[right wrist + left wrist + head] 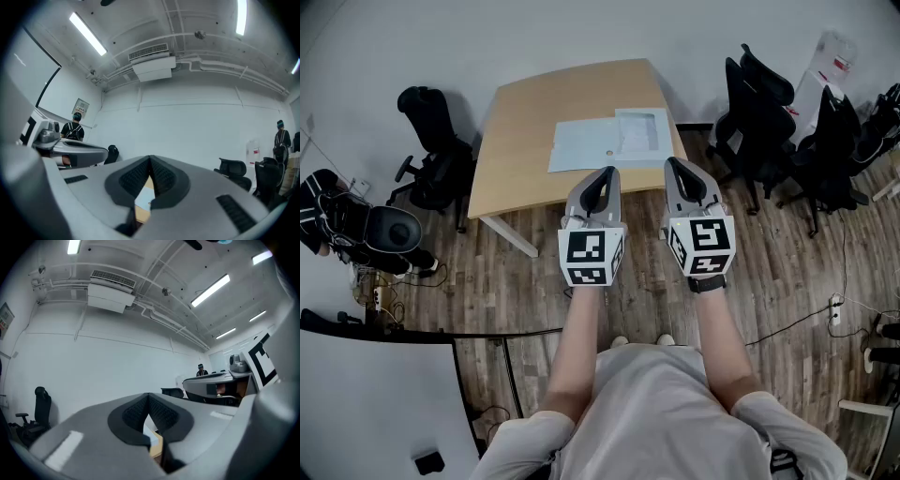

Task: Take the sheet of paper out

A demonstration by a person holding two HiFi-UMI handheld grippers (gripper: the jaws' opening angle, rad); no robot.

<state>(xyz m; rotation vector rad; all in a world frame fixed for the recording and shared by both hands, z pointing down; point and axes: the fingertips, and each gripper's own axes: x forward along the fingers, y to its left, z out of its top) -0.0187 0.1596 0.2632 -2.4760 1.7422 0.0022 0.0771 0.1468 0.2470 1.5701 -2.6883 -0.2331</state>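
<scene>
A black office chair [431, 150] stands left of the wooden surface [520, 159]. The sheet of paper [586, 145] lies flat on its right half, overlapped by what looks like a clear sleeve [639, 131]. The left claw [607, 174] hangs level, closed and empty, short of the near edge (probably poised to reach in). The right claw [675, 165] is closed and empty too.

Open floor [639, 281] up to the table [525, 150], black chair [439, 155] at its left, chair cluster [769, 122] at its right
</scene>
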